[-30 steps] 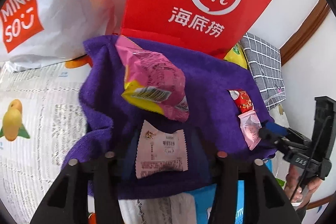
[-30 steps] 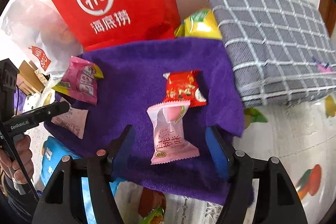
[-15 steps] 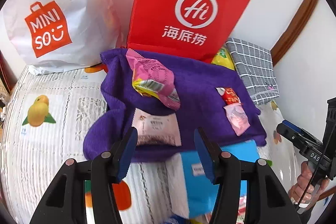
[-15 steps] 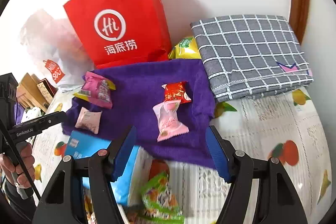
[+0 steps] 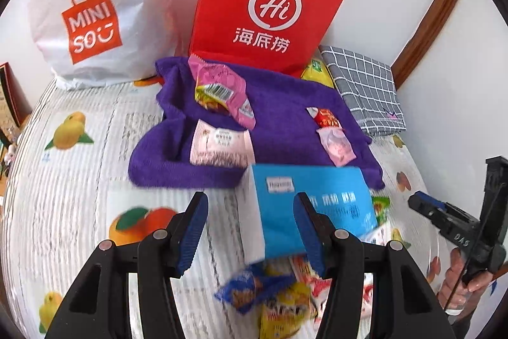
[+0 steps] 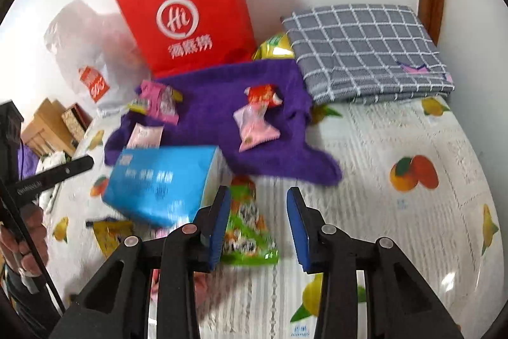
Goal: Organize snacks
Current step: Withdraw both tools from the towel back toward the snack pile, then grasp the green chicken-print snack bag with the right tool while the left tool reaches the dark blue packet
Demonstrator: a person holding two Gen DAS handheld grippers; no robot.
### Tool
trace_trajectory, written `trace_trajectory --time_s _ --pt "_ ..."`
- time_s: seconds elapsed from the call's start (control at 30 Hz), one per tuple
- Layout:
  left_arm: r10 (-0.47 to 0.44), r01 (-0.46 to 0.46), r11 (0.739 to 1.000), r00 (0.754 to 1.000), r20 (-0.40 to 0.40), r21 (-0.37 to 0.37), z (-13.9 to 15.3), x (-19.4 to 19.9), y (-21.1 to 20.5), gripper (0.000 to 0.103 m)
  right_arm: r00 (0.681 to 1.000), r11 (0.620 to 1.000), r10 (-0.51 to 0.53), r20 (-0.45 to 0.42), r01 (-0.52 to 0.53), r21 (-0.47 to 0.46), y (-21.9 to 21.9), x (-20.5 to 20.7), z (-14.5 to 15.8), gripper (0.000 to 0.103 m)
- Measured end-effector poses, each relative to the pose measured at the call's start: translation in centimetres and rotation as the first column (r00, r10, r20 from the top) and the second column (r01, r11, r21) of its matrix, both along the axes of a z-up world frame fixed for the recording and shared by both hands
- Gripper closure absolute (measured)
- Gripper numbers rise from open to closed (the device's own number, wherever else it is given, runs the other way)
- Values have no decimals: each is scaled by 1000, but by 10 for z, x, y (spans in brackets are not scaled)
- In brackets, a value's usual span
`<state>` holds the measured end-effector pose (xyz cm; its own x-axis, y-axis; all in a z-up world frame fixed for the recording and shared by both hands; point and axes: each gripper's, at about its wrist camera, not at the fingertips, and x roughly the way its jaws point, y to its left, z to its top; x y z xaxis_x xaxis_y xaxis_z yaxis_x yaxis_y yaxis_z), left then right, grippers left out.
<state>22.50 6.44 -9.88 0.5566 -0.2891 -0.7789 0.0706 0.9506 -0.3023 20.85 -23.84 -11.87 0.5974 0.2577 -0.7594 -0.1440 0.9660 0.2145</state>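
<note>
A purple towel (image 5: pixel 285 116) (image 6: pixel 222 107) lies on the table and bears several snacks: a pink and yellow bag (image 5: pixel 222 91) (image 6: pixel 158 102), a pale pink packet (image 5: pixel 219 145) (image 6: pixel 144 135), a red candy (image 5: pixel 325 118) (image 6: pixel 262 94) and a pink candy (image 5: pixel 336 146) (image 6: pixel 254 124). A blue box (image 5: pixel 311 202) (image 6: pixel 158 183) stands in front of the towel amid loose snacks (image 5: pixel 273 294), with a green packet (image 6: pixel 246 227) beside it. My left gripper (image 5: pixel 250 231) is open and empty above the box's near side. My right gripper (image 6: pixel 258 227) is open and empty over the green packet.
A red paper bag (image 5: pixel 266 5) (image 6: pixel 190 15) and a white Miniso bag (image 5: pixel 92 8) (image 6: pixel 92 59) stand at the wall. A folded grey checked cloth (image 5: pixel 365 88) (image 6: pixel 365 50) lies at the right, a yellow packet (image 6: pixel 274 48) beside it. The tablecloth (image 5: pixel 79 180) has fruit prints.
Both grippers have pulled back and up from the towel. The pale pink packet and the pink candy stay on the towel. The blue box and loose snacks have come into view.
</note>
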Motion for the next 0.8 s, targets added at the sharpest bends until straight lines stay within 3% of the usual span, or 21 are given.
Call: trace_trajectory --time_s 0.47,0.5,0.53,0.57,0.8 --pt "2 -2 1000 1000 -13 16 -5 -52 14 49 995 999 39 -92 -39 7 29 18 -33 65" --pt "1 -1 1000 1000 -13 17 -5 -54 13 49 994 999 41 -100 -42 -4 32 20 -35 66" --pt "-2 3 1000 1000 -12 16 -5 -55 12 49 994 999 37 -107 -39 -14 32 21 -37 79" --pt "-6 6 1000 1000 -11 15 -5 -57 11 49 994 999 35 -107 -37 -15 32 21 -38 83" --pt "-11 11 1000 1000 -6 -2 -5 -64 7 49 998 999 21 -57 -23 -46 9 -8 -16 87"
